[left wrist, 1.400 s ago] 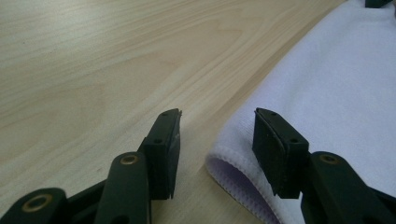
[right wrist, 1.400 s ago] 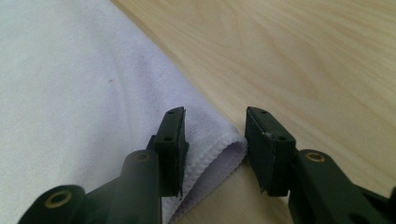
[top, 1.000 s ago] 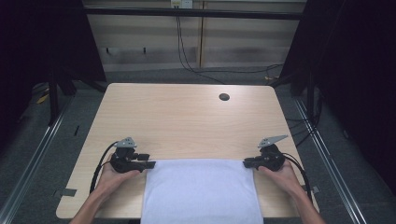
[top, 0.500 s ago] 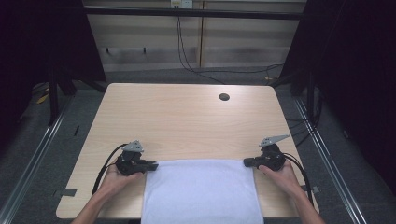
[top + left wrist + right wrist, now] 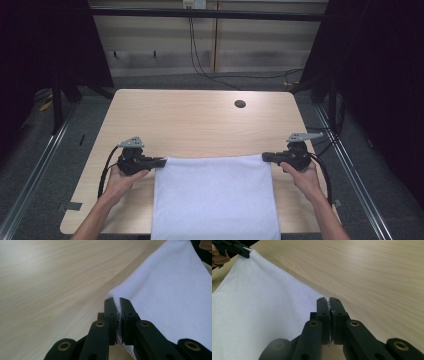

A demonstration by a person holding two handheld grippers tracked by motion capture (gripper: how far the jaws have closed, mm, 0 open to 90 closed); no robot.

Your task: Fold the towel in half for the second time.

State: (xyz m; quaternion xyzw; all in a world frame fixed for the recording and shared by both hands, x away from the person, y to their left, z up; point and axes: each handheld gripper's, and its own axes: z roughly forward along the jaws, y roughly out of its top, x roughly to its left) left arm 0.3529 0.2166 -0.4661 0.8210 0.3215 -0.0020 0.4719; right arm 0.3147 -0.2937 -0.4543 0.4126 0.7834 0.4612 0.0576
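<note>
Lying on the near half of a light wooden table [image 5: 200, 125]: one white cloth [image 5: 215, 200], flat and smooth, its near edge hanging over the table's near edge, its far edge running straight from left to right between two grippers

Left gripper [image 5: 159, 162]: black, held in the person's left hand [image 5: 120, 181], jaws pointing right, pressed together on the far left corner of the cloth; in the left gripper view the white hem sits pinched in the narrow slit between the jaws, a small peak of fabric rising just past the tips. Grey three-cornered plate on top; black cable looping toward the near left

Right gripper [image 5: 266, 157]: black, held in the person's right hand [image 5: 303, 175], jaws pointing left, clamped on the far right corner of the cloth; in the right gripper view a thin white strip of fabric shows between the closed jaws, with the cloth spreading away to the left and the left gripper at its other corner in the far distance. Grey plate on top; cable trailing along the right forearm

Table, far half: bare wood, one dark round hole [image 5: 240, 104] right of centre near the far edge, well apart from cloth and grippers

Surroundings: grey floor on both sides of the table; dark curtains left and right; pale wall panel beyond, with black cables hanging down it
</note>
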